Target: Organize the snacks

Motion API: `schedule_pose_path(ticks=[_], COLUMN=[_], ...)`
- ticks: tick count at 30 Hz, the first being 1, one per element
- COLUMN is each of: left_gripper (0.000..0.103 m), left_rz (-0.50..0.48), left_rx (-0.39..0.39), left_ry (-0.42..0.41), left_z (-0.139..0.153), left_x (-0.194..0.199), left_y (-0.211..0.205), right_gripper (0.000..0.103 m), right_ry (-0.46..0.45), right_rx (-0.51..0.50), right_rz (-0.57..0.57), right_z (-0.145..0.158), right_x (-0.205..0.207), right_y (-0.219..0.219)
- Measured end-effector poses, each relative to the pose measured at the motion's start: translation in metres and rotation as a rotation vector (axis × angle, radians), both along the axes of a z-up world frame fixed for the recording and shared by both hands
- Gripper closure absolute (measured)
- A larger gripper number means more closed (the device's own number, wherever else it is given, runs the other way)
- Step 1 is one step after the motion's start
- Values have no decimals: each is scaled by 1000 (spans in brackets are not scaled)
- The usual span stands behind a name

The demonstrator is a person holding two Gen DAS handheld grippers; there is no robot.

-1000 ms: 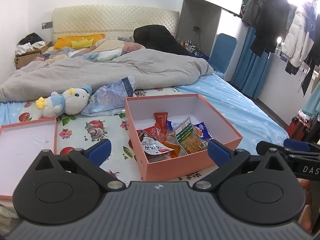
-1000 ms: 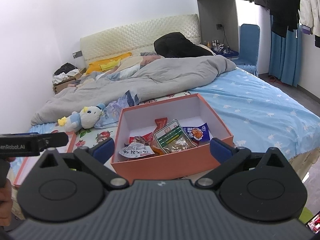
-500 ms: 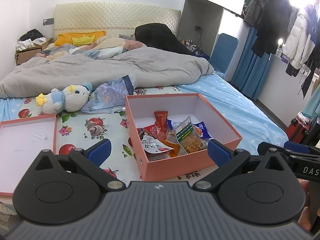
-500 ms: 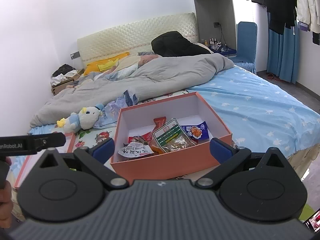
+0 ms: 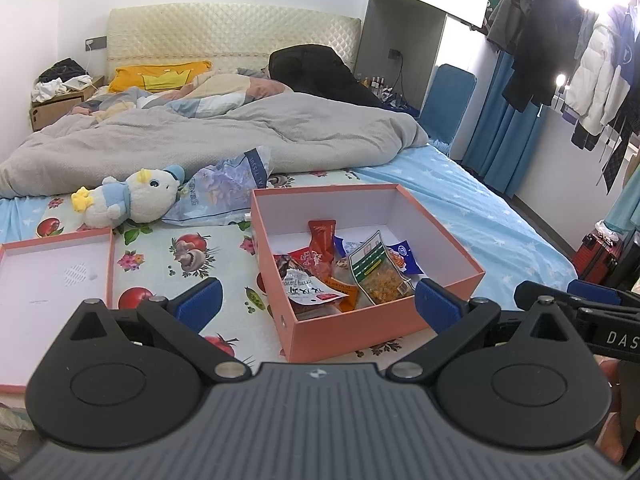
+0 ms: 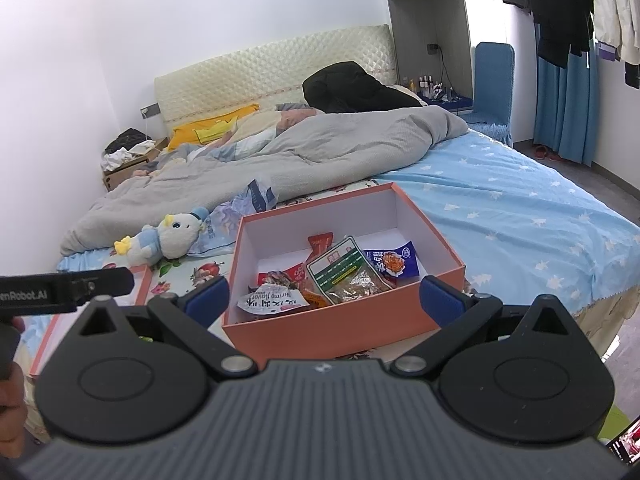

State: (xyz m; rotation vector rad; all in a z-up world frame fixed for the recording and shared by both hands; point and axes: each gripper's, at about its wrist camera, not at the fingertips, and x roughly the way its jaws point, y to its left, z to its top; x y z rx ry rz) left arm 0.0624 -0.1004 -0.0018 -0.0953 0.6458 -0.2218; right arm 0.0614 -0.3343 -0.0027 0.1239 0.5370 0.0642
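A home bedroom is shown. Ahead of the jaws, a bed (image 5: 460, 200) with a quilted headboard (image 5: 224, 36) is seen, covered by a rumpled grey duvet (image 5: 224, 136). A plush toy (image 5: 132, 200) is laid ahead and to the left. Coats on a clothes rail (image 5: 560, 40) are hung far to the right, beside blue curtains (image 5: 496, 136).

Both claws identical: left claw (image 5: 316, 300) and right claw (image 6: 324, 300) have a ribbed grey housing, black disc-shaped linkage arms, silver pivot screws, blue fingertip pads (image 5: 199, 303). White "DAS" and "enRobot.AI" lettering on the side bars.
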Motion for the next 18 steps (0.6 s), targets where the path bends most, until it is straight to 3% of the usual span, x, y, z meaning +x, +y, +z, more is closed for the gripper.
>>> schedule_pose_path(ticks=[18], left_gripper=[0], left_rz=[-3], left_rx=[4], left_ry=[4], left_z=[-1], left_x=[0], left_y=[2], right_gripper=[0], right_ry=[12], right_rx=[11], right_rz=[-4], right_z=[-2], right_x=[1], right_y=[0])
